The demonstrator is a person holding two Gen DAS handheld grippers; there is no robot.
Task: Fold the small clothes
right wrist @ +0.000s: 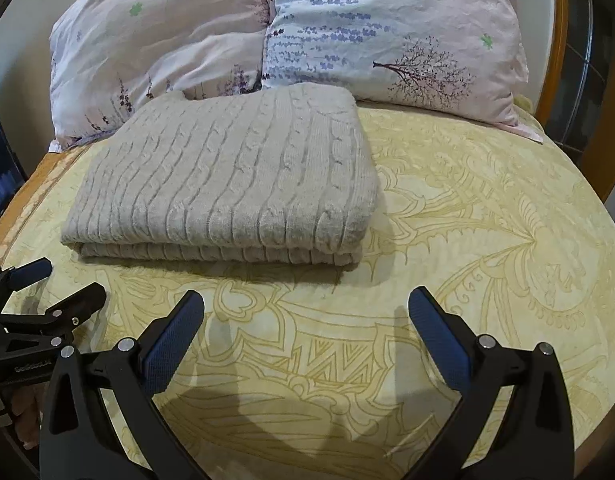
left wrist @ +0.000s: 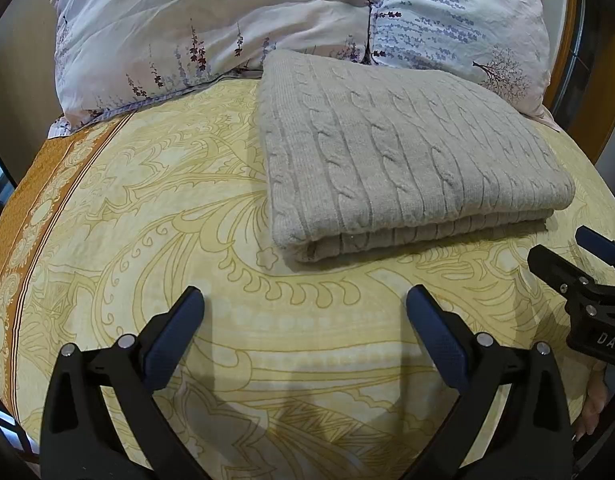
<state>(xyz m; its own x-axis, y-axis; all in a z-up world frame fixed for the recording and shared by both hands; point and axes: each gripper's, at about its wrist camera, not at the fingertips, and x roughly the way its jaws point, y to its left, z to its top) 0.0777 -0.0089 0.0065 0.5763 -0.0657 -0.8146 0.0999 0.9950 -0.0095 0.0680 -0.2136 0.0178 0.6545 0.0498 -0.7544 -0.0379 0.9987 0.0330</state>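
Note:
A grey cable-knit sweater [left wrist: 407,156] lies folded into a flat rectangle on the yellow patterned bedspread [left wrist: 167,208]. It also shows in the right wrist view [right wrist: 227,176]. My left gripper [left wrist: 305,300] is open and empty, a short way in front of the sweater's near fold. My right gripper [right wrist: 306,300] is open and empty, in front of the sweater's right corner. Each gripper shows at the edge of the other's view: the right one [left wrist: 575,260], the left one [right wrist: 63,288].
Two pale floral pillows [left wrist: 211,28] [left wrist: 467,20] lean at the head of the bed, just behind the sweater. An orange border [left wrist: 39,200] runs along the bed's left edge. A wooden headboard [right wrist: 563,40] curves at the right.

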